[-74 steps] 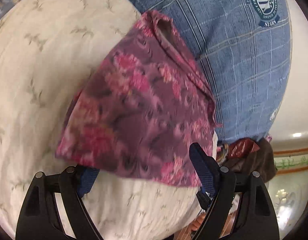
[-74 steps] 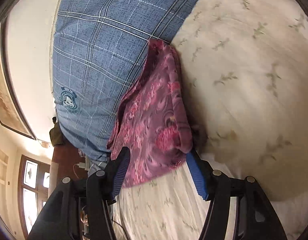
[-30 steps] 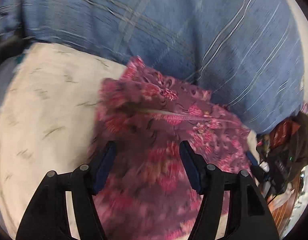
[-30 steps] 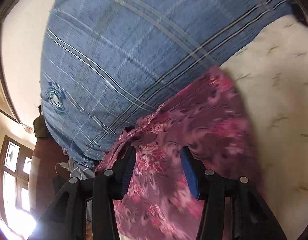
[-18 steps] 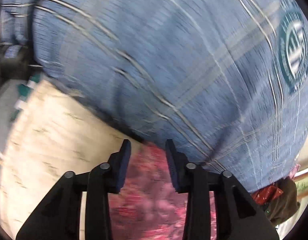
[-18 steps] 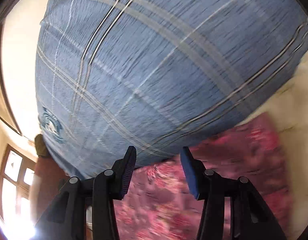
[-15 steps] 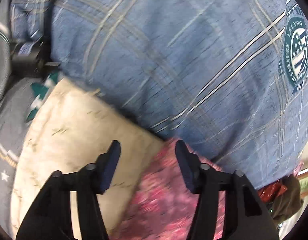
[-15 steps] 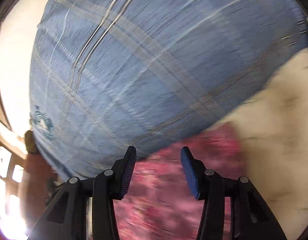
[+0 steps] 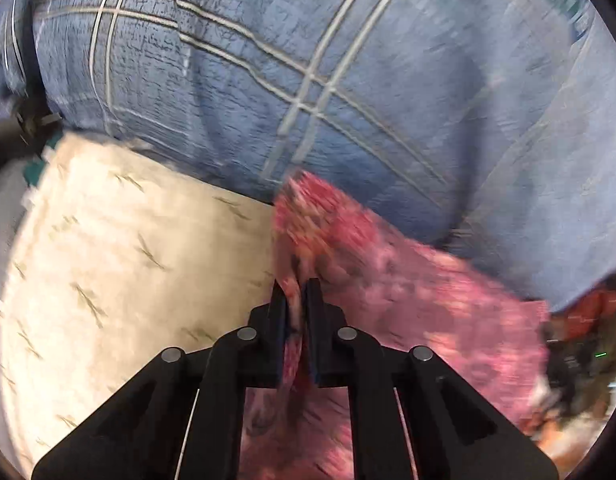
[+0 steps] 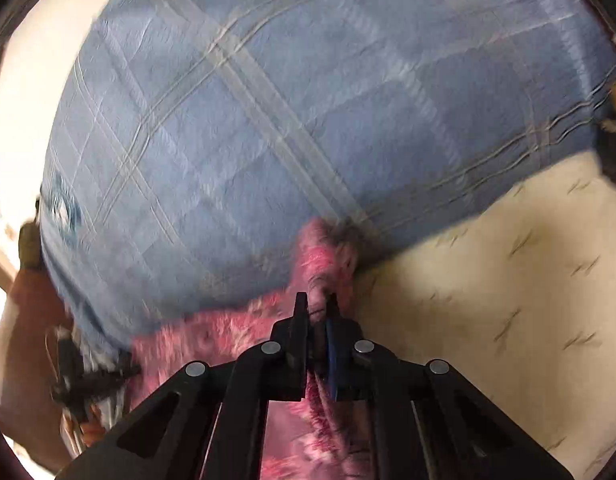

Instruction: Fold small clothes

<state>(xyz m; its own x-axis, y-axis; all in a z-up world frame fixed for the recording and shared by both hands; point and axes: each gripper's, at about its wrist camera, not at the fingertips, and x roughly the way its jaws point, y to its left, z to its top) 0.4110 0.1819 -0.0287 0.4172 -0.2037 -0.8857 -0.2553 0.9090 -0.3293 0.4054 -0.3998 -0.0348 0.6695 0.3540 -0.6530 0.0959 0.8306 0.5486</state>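
A pink and maroon floral cloth (image 9: 408,292) lies on the cream patterned bedsheet (image 9: 120,248), up against a blue plaid pillow (image 9: 308,80). My left gripper (image 9: 296,292) is shut on the cloth's far edge, with fabric pinched between its jaws. In the right wrist view the same cloth (image 10: 212,340) is bunched at the pillow's base, and my right gripper (image 10: 316,304) is shut on its edge there. Both views are motion-blurred.
The blue plaid pillow (image 10: 288,120) fills the far side. The cream bedsheet (image 10: 508,320) spreads to the right in the right wrist view. Dark clutter and cables (image 9: 580,344) sit past the bed's edge; more of it (image 10: 84,376) shows in the right wrist view.
Both grippers moved forward over the cloth to its far edge by the pillow and closed from open onto the fabric.
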